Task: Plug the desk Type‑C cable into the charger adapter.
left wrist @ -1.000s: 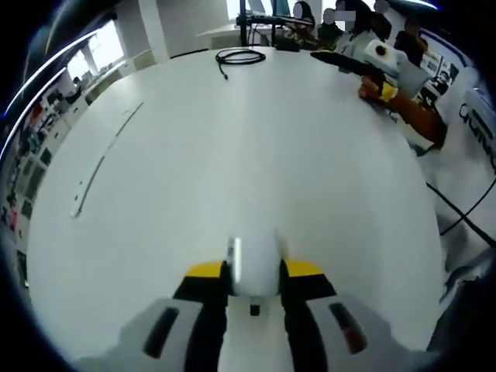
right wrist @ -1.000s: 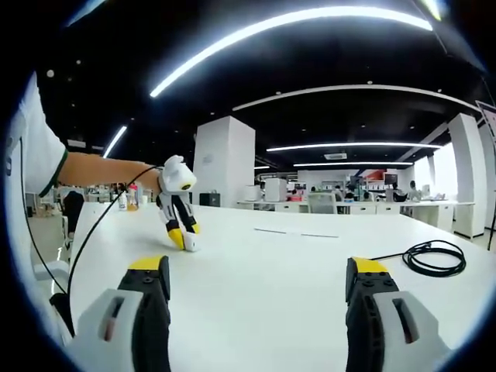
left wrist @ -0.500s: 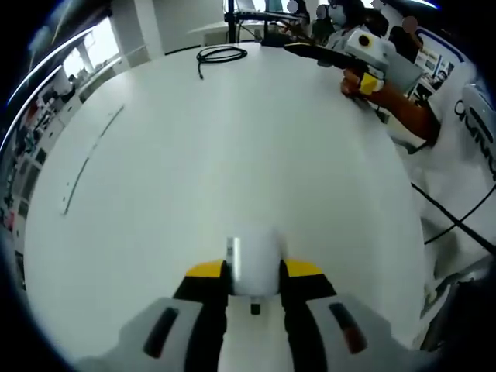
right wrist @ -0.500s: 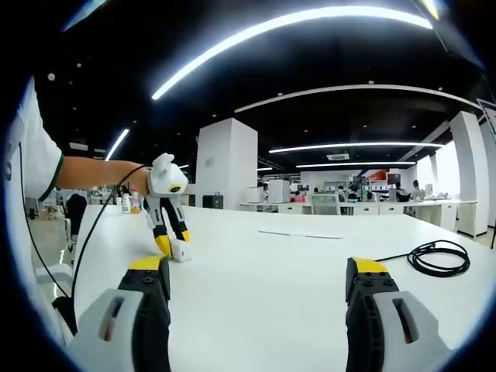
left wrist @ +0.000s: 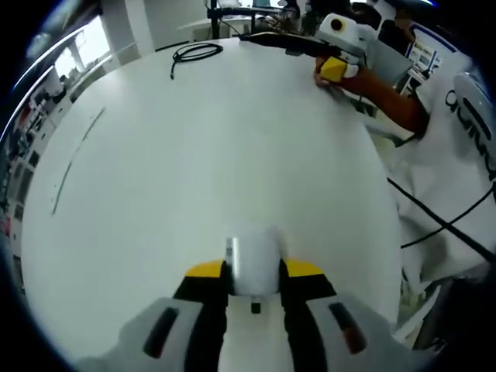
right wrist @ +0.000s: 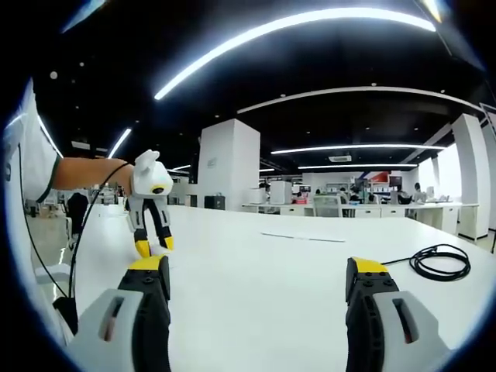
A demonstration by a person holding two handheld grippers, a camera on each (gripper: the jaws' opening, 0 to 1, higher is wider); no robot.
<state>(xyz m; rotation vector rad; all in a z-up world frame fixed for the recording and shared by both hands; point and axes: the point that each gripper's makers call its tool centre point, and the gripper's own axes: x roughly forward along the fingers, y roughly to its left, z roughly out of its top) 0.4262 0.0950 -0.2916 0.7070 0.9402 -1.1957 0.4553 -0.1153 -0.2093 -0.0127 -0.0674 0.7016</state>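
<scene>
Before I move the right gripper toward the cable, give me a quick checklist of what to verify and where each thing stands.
1. Adapter held: ok. The left gripper is shut on the white charger adapter.
2. Right gripper free: ok. Its jaws stand wide apart with nothing between them.
3. Cable located: ok. The black coiled cable lies on the white table, ahead and to the right of the right gripper.
4. Type-C plug end found: cannot tell, too small to make out.
5. Adapter port facing the cable: cannot tell.
6. Path to the cable: ok, bare table between.
</scene>
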